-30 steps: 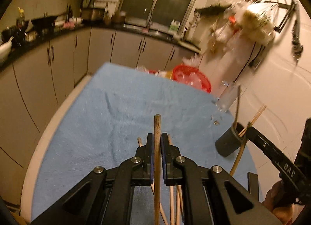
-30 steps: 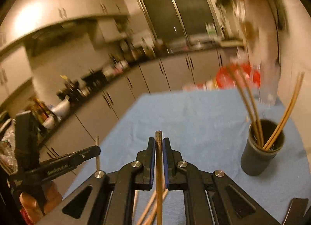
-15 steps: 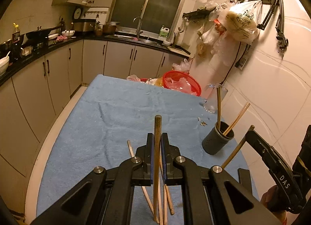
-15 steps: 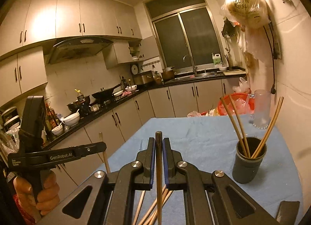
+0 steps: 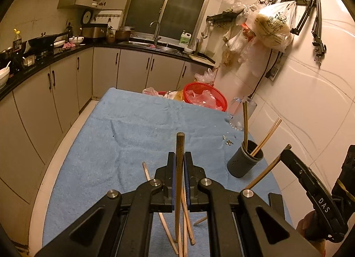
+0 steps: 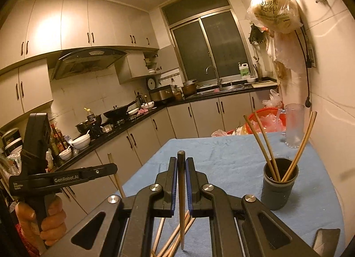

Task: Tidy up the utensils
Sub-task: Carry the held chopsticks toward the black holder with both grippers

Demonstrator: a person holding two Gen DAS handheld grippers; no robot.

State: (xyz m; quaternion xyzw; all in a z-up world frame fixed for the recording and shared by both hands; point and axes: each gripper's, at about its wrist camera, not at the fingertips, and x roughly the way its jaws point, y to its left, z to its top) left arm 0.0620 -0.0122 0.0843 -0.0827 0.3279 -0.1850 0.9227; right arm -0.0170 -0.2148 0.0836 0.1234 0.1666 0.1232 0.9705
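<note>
Dim kitchen, blue towel (image 5: pixel 133 137) over table. Dark holder cup (image 6: pixel 280 182) upright at right edge near wall, several chopsticks standing inside. Left gripper (image 5: pixel 180 181) clenched on chopstick (image 5: pixel 179 168), long axis upright through jaws. Right gripper (image 6: pixel 181 183) clamped on dark-tipped chopstick (image 6: pixel 181 181), likewise upright. Loose chopsticks (image 5: pixel 188 212) flat on towel beneath. Cup ahead-right of both; right hand looks nearer, so likely first to drop in.
</note>
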